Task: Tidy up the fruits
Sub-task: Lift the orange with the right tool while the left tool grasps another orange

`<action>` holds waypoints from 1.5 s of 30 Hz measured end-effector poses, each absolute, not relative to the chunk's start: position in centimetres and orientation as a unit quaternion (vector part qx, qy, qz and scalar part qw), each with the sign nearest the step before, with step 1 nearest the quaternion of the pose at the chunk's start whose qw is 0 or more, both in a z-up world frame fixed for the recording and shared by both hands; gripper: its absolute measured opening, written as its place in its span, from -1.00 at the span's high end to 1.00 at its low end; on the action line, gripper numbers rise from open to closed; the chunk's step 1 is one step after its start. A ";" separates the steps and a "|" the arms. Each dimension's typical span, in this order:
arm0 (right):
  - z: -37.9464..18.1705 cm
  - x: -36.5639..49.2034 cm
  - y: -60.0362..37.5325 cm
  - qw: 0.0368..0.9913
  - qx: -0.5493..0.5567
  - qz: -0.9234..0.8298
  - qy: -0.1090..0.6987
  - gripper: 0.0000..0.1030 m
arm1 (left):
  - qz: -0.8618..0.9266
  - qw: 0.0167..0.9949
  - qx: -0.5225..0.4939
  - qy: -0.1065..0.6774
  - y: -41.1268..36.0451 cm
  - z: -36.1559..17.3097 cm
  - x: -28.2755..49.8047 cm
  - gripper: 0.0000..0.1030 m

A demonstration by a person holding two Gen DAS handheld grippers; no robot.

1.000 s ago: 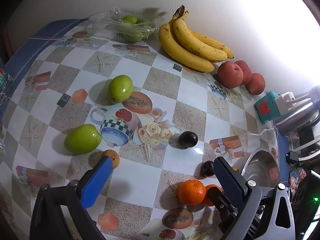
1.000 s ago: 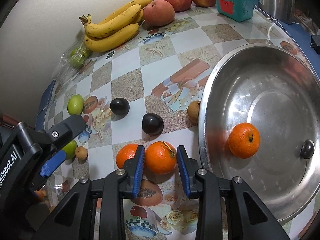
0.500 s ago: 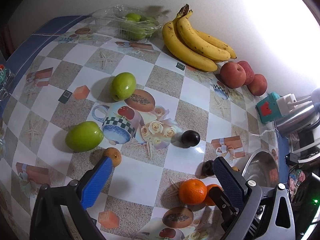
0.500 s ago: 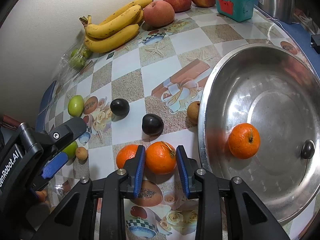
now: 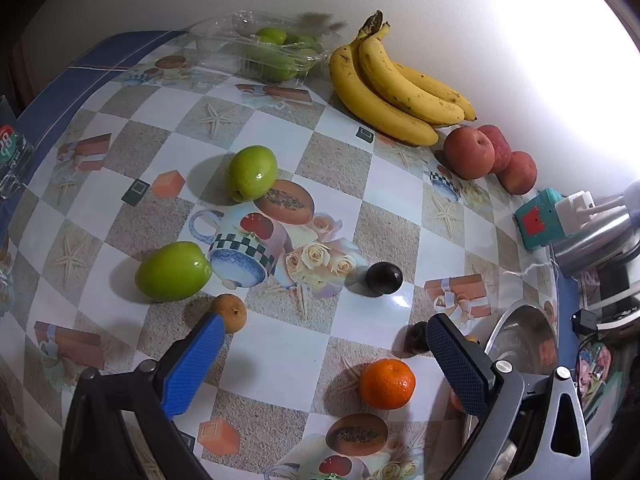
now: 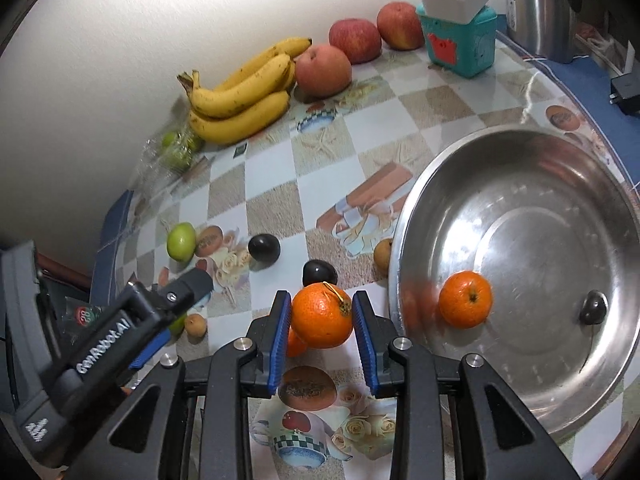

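My right gripper (image 6: 322,314) is shut on an orange (image 6: 322,316) and holds it above the table, left of the steel bowl (image 6: 516,184). Another orange (image 6: 465,299) lies inside the bowl. A third orange (image 5: 386,383) stays on the table, partly hidden under the held one in the right wrist view (image 6: 295,345). My left gripper (image 5: 320,344) is open and empty above the tablecloth. Two dark plums (image 5: 384,278) (image 6: 319,273) and two green apples (image 5: 252,173) (image 5: 173,271) lie on the table.
Bananas (image 5: 394,88) and red apples (image 5: 468,152) sit by the wall. A clear box of green fruit (image 5: 272,50) is at the back left. Small brown fruits (image 5: 229,312) (image 6: 383,250) lie about. A teal block (image 6: 460,42) and a kettle (image 6: 540,4) stand at the back right.
My right gripper closed on the orange and lifted it off the table. The left gripper shifted only slightly.
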State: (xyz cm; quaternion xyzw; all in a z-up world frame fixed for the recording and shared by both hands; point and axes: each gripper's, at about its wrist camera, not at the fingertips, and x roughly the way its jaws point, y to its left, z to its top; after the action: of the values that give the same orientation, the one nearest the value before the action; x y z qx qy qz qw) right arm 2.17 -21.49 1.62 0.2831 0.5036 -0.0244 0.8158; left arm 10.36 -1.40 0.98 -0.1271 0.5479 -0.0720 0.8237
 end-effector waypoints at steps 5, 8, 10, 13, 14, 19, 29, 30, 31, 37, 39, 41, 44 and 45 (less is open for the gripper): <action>1.8 1.5 -23.0 0.816 0.296 -0.041 0.495 0.37 | -0.077 0.822 -0.112 0.553 -2.2 0.6 10.2 -0.92; 1.9 1.1 -24.0 0.815 0.307 -0.048 0.490 0.37 | -0.089 0.817 -0.091 0.562 -3.3 0.1 9.9 -0.89; 2.1 0.9 -24.4 0.815 0.311 -0.052 0.487 0.37 | -0.098 0.813 -0.073 0.569 -4.4 -0.3 9.6 -0.82; 2.2 0.8 -24.7 0.814 0.315 -0.053 0.485 0.37 | -0.111 0.807 -0.058 0.577 -5.6 -0.9 9.1 -0.76; 2.2 0.8 -24.8 0.814 0.316 -0.053 0.484 0.37 | -0.115 0.805 -0.054 0.579 -6.0 -1.0 9.0 -0.75; 2.2 0.8 -24.9 0.814 0.317 -0.052 0.485 0.37 | -0.126 0.798 -0.038 0.589 -7.3 -1.8 8.7 -0.65; 2.2 0.8 -24.9 0.813 0.319 -0.053 0.484 0.37 | -0.148 0.791 -0.037 0.592 -8.0 -1.8 8.3 0.13; 2.2 0.7 -25.0 0.813 0.320 -0.053 0.484 0.37 | -0.152 0.790 -0.037 0.592 -8.2 -1.8 8.3 0.21; 2.2 0.7 -25.0 0.813 0.320 -0.053 0.484 0.37 | -0.153 0.791 -0.036 0.592 -8.3 -1.7 8.3 0.21; 2.2 0.7 -25.0 0.813 0.320 -0.053 0.484 0.37 | -0.153 0.789 -0.046 0.593 -8.1 -1.6 8.5 0.22; 2.2 0.7 -25.0 0.813 0.320 -0.054 0.484 0.37 | -0.152 0.792 -0.051 0.589 -7.8 -1.2 8.6 0.23; 2.2 0.7 -24.9 0.813 0.320 -0.054 0.484 0.37 | -0.149 0.797 -0.058 0.583 -7.4 -0.8 8.7 0.25; 2.2 0.7 -25.0 0.813 0.320 -0.054 0.483 0.37 | -0.149 0.803 -0.071 0.573 -6.8 0.0 8.8 0.49; 2.2 0.7 -25.0 0.813 0.320 -0.054 0.483 0.37 | -0.150 0.806 -0.074 0.568 -6.7 0.4 8.8 0.48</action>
State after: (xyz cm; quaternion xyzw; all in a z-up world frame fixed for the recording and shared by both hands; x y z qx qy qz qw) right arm 0.70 -24.96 2.23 0.3200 0.4834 -0.0535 0.8131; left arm 8.82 -6.68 0.41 -0.0736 0.5678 -0.1496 0.8061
